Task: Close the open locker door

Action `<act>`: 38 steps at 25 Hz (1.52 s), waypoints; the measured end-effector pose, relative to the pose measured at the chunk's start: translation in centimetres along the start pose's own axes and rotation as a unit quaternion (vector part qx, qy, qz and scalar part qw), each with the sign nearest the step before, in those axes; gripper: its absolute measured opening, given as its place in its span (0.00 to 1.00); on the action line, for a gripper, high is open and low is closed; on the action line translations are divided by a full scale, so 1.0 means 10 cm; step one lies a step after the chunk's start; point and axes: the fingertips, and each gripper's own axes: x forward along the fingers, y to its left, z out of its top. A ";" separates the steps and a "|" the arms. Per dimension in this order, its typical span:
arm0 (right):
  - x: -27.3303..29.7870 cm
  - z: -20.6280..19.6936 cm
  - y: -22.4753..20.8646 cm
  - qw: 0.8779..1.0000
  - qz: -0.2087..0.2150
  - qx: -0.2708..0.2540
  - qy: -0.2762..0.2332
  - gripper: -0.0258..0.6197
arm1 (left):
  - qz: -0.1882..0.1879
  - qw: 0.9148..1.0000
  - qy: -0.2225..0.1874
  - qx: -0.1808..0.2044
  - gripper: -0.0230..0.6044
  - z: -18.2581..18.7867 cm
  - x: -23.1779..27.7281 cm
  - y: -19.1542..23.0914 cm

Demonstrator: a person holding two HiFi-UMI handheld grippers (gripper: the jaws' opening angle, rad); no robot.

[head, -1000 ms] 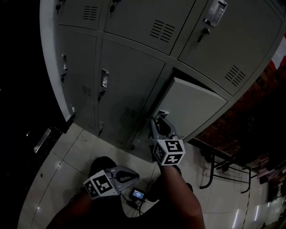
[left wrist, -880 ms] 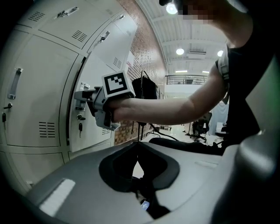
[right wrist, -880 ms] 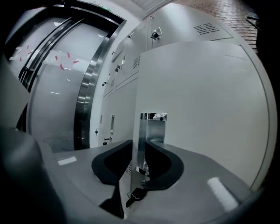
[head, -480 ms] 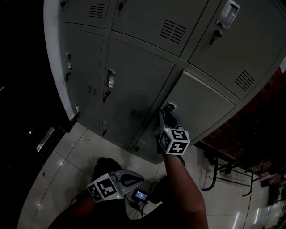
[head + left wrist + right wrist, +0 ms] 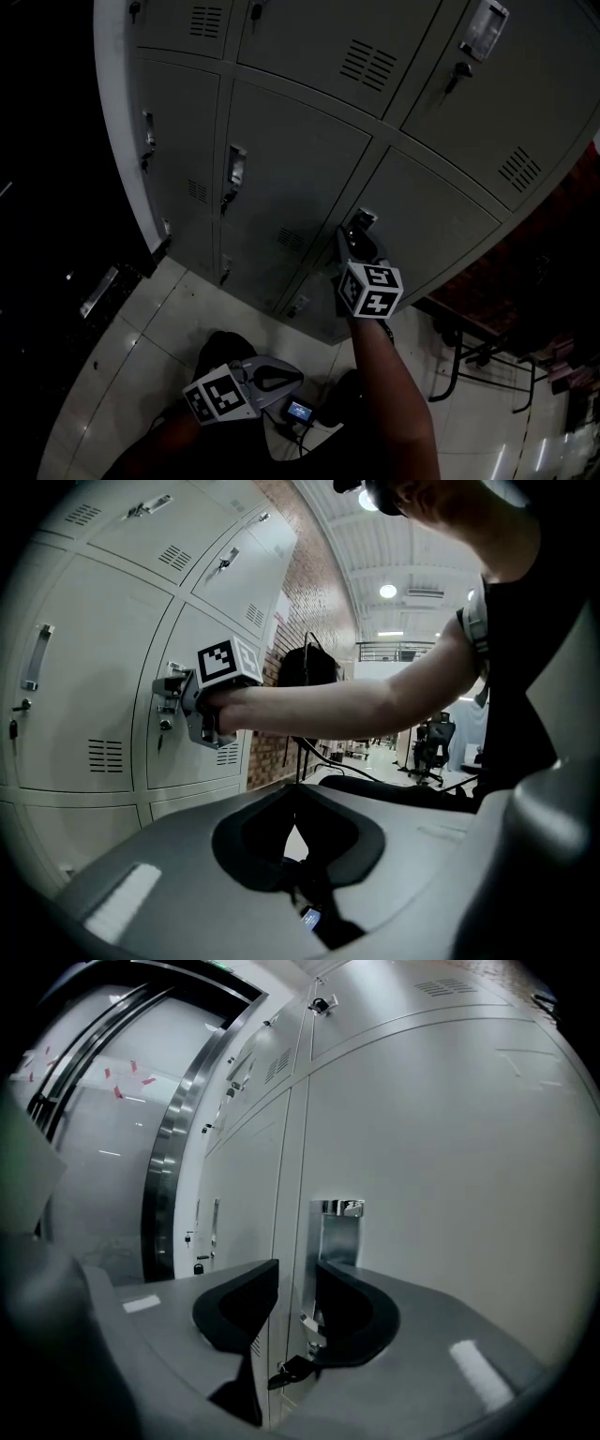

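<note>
The grey locker door (image 5: pixel 431 220) lies flush with the lockers around it. Its chrome handle (image 5: pixel 366 220) sits at the door's left edge. My right gripper (image 5: pixel 359 236) points at that handle, its tips right by it. In the right gripper view the jaws (image 5: pixel 298 1283) stand apart, have just been opening, and hold nothing; the handle (image 5: pixel 339 1227) and a key (image 5: pixel 291 1371) lie just beyond them. My left gripper (image 5: pixel 292 378) hangs low over the floor, shut and empty. In the left gripper view its jaws (image 5: pixel 298 803) meet, and the right gripper (image 5: pixel 173 691) is at the door (image 5: pixel 202 639).
Shut lockers (image 5: pixel 281 159) fill the wall left of and above the door. A brick wall (image 5: pixel 562 206) and black chair legs (image 5: pixel 469 356) stand to the right. A small device with a lit screen (image 5: pixel 300 410) lies on the tiled floor by my feet.
The door stood ajar a second ago and has swung flush with the locker front. My right gripper went with it, at the handle. The left gripper stayed low.
</note>
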 end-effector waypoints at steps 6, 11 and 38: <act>-0.09 0.03 0.12 1.000 0.018 0.011 -0.006 0.34 | 0.000 1.000 0.004 0.001 0.06 -0.01 0.02 -0.01; -0.24 0.08 0.11 0.999 0.021 0.023 -0.019 0.34 | 0.004 1.000 0.010 0.003 0.06 -0.03 0.02 0.00; -2.41 -0.97 0.23 0.994 0.100 0.008 0.041 0.04 | 0.010 1.000 0.016 -0.003 0.06 -0.05 0.11 0.02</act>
